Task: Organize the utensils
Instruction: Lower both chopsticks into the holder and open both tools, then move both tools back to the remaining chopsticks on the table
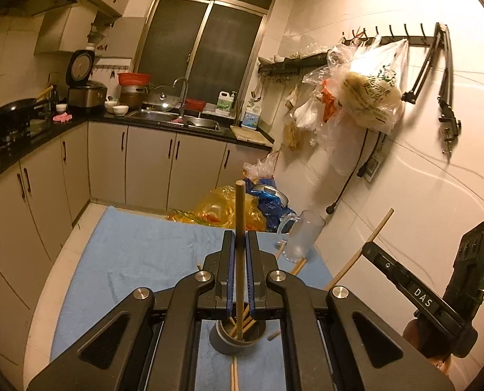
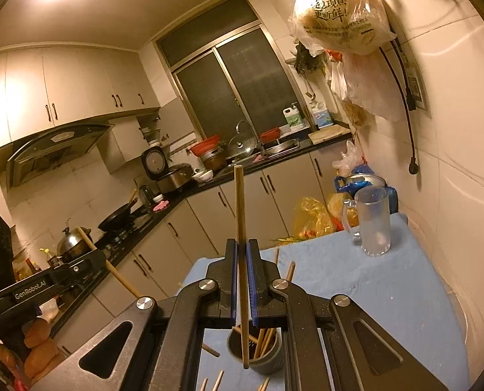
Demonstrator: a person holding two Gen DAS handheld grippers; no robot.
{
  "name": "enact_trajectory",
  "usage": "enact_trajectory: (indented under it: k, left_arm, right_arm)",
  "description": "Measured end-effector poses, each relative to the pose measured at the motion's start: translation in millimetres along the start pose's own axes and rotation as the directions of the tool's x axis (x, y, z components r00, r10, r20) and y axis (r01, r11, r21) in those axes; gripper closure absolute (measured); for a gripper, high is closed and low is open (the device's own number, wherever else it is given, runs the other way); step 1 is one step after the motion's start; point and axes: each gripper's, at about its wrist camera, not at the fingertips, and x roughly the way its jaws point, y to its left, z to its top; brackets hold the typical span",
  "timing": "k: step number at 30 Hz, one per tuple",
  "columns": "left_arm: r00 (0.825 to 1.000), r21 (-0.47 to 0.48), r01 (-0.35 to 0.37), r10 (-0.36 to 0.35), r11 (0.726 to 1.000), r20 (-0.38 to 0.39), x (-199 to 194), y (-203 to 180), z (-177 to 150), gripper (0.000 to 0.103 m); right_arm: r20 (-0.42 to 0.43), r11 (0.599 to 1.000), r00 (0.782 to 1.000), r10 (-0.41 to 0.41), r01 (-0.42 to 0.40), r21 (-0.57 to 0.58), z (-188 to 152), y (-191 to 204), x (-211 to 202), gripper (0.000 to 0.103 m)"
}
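In the left wrist view my left gripper (image 1: 239, 238) is shut on a wooden chopstick (image 1: 239, 208) that stands upright. Its lower end hangs over a grey cup (image 1: 224, 342) holding several chopsticks. My right gripper (image 1: 372, 251) shows at the right edge, shut on another chopstick (image 1: 377, 231). In the right wrist view the right gripper (image 2: 241, 244) clamps its upright chopstick (image 2: 239, 202), whose tip hangs beside the grey cup (image 2: 264, 361). The left gripper (image 2: 95, 260) is at the left with its slanted chopstick (image 2: 118, 275).
A blue towel (image 1: 137, 254) covers the table and carries loose chopsticks (image 1: 234, 374) (image 2: 209, 350). A frosted glass mug (image 1: 304, 238) (image 2: 372, 224) stands at the far right by the tiled wall. Plastic bags (image 1: 229, 208) lie beyond the table. Kitchen counters run along the left and back.
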Motion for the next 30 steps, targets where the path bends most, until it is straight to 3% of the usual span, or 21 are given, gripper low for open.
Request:
enact_trajectory:
  k: [6, 18, 26, 30]
  left_arm:
    - [0.998, -0.018, 0.001, -0.002, 1.0, -0.06, 36, 8, -13, 0.097]
    - [0.986, -0.029, 0.001, -0.006, 1.0, -0.167, 82, 21, -44, 0.097]
    - [0.988, -0.015, -0.007, 0.005, 1.0, -0.155, 72, 22, -47, 0.095]
    - [0.991, -0.016, -0.01, 0.008, 1.0, -0.135, 56, 23, -52, 0.085]
  right_arm:
    - [-0.036, 1.0, 0.999, -0.025, 0.025, 0.007, -5, -7, 29, 0.097]
    - [-0.184, 0.998, 0.982, -0.043, 0.049, 0.028, -51, -27, 76, 0.097]
    - [-0.197, 0.998, 0.98, -0.032, 0.042, 0.046, -53, -32, 75, 0.096]
    - [-0.17, 0.998, 0.985, -0.036, 0.045, 0.049, -52, -34, 57, 0.096]
